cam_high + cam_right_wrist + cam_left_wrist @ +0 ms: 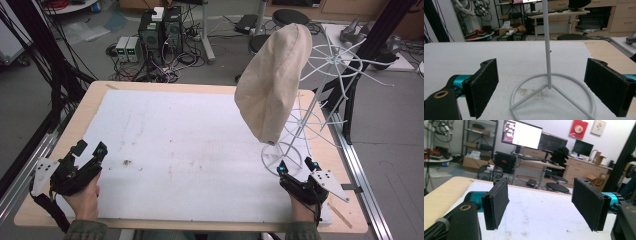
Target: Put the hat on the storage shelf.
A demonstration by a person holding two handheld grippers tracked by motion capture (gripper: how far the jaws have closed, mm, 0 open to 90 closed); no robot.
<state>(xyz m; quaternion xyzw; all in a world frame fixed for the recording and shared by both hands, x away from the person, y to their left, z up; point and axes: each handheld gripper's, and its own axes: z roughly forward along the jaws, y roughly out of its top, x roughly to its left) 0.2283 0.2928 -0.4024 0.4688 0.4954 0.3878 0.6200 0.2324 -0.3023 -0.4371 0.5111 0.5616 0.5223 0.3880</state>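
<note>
**Both grippers empty at the near edge, beige hat perched on the white stand**

The beige hat (272, 82) hangs on the white wire stand (320, 90) at the right side of the table, well above the surface, its opening turned toward the stand's spokes. The stand's round base ring (552, 96) rests on the white mat (190, 145), near the mat's right edge, with a thin upright pole (546, 42) rising from its middle.

The right gripper (296, 166) sits at the near right corner, just short of the base ring. In the right gripper view its pads (484, 85) stand wide apart with nothing between them; the ring and pole lie ahead, centred in the gap, untouched. To its right a strip of bare wooden table (350, 220) runs to the edge, and a black frame post stands close beyond the stand.

The left gripper (90, 148) is at the near left corner, held in the person's left hand (85, 197), over the mat's left border. Its jaws are released and wide, holding nothing; the left gripper view shows open mat ahead of its pads (499, 202).

Between the two grippers the mat is a broad free stretch, marked by a few small dirt specks (127, 162) left of centre. The far edge of the table borders a floor crowded with cables and computer boxes (160, 30); a metal rail runs along each side.
</note>
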